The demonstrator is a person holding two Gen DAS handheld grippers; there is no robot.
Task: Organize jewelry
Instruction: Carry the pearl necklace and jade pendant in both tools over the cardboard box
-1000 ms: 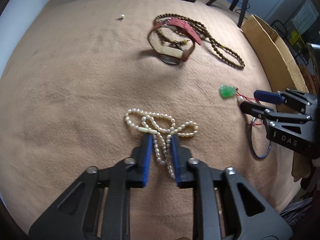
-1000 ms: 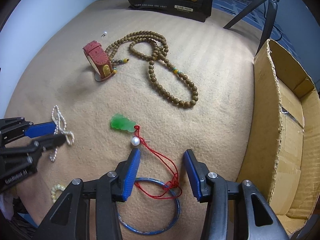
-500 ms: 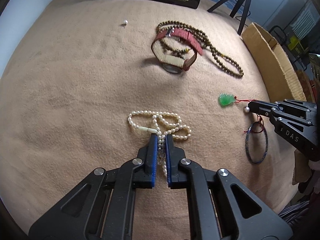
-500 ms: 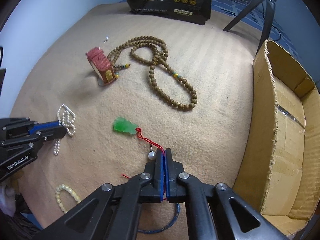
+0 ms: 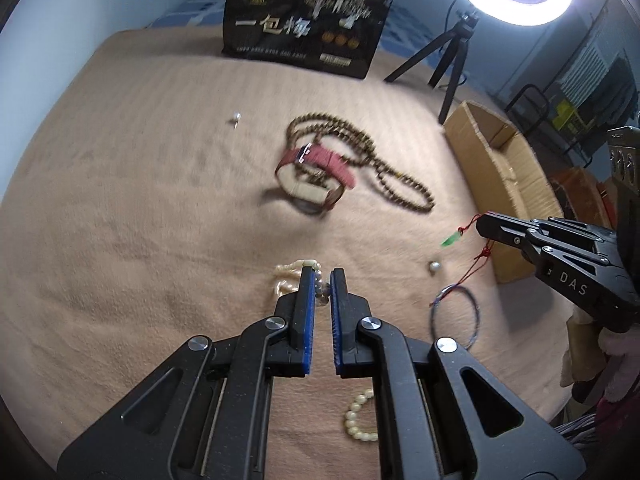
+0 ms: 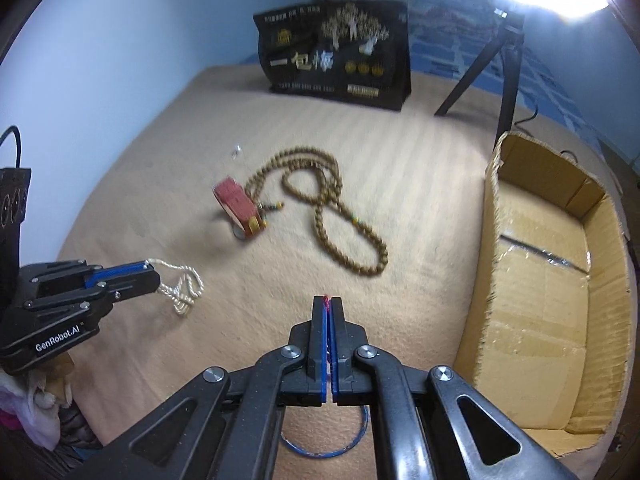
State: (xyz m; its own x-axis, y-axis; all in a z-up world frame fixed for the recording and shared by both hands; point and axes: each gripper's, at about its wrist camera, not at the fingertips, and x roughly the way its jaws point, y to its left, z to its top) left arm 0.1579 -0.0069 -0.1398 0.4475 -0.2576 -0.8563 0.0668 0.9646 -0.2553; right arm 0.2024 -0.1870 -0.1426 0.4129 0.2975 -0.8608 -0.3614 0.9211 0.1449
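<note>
My left gripper (image 5: 321, 276) is shut on the pearl necklace (image 5: 290, 270) and holds it lifted off the tan blanket; the strand hangs from it in the right wrist view (image 6: 182, 286). My right gripper (image 6: 328, 304) is shut on the red cord (image 6: 327, 300) of the green jade pendant (image 5: 451, 239), which dangles in the air below its tips (image 5: 482, 224) with a loose pearl (image 5: 435, 267). The cardboard box (image 6: 552, 280) stands open at the right.
A brown bead necklace (image 6: 332, 216) and a red-strap watch (image 6: 239, 208) lie mid-blanket. A blue bangle (image 5: 454, 316) and a cream bead bracelet (image 5: 358, 416) lie near me. A small stud (image 5: 236, 116), a black bag (image 5: 304, 20) and a tripod (image 5: 448, 60) are farther back.
Both grippers closed on their pieces and have lifted them: the pearl necklace and the jade pendant have left the blanket. Both views have tilted up.
</note>
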